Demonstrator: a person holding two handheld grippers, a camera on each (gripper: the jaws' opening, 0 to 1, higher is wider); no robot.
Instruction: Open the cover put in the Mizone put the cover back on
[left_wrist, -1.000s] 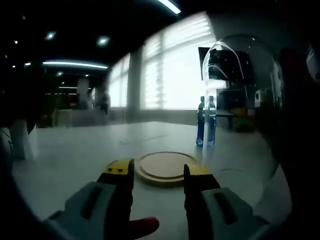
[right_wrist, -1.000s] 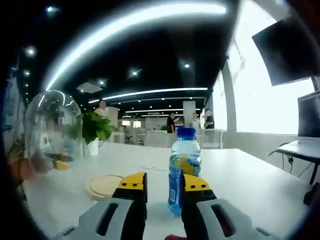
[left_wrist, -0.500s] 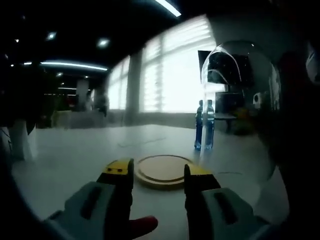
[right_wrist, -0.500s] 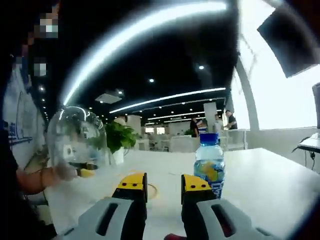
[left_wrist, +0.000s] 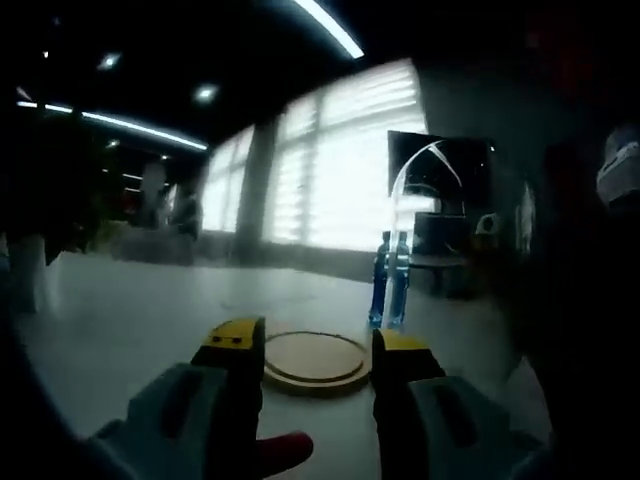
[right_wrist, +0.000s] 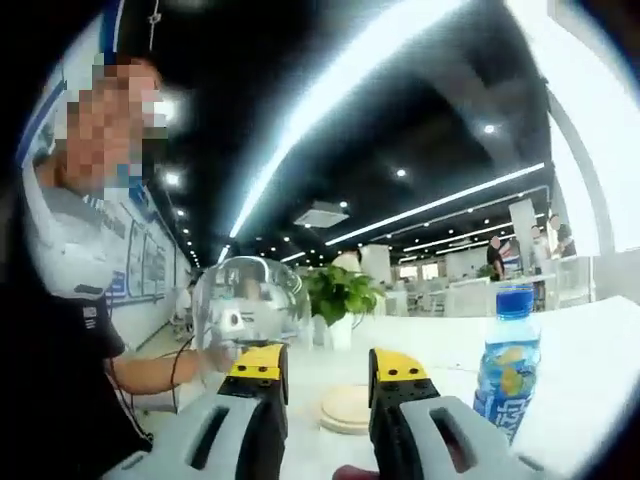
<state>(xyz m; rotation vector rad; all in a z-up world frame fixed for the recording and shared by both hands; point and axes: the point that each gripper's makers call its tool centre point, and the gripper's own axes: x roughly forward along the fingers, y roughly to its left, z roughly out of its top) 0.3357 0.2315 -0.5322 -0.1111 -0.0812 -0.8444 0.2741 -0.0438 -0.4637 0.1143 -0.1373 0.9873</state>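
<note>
The Mizone bottle (right_wrist: 507, 362) is seen standing upright on the white table (right_wrist: 590, 350), at the right of the right gripper view, with its blue cap on. In the left gripper view the same bottle (left_wrist: 389, 281) is seen farther off, beyond the round wooden base (left_wrist: 313, 361). The wooden base (right_wrist: 346, 408) lies flat on the table, apart from the bottle, and is seen between the yellow tips of each gripper's jaws. The clear dome cover (right_wrist: 250, 305) is held up off the base, at the left in the right gripper view; in the left gripper view its glassy curved edge (left_wrist: 425, 170) rises at the right, near the bottle. What holds the cover cannot be told. The left gripper (left_wrist: 309, 350) is released, its jaws parted with nothing between them. The right gripper (right_wrist: 320, 365) is likewise released and empty. A potted plant (right_wrist: 341, 300) stands on the far side of the table. A person's arm (right_wrist: 160, 370) is seen at the left, near the cover.
</note>
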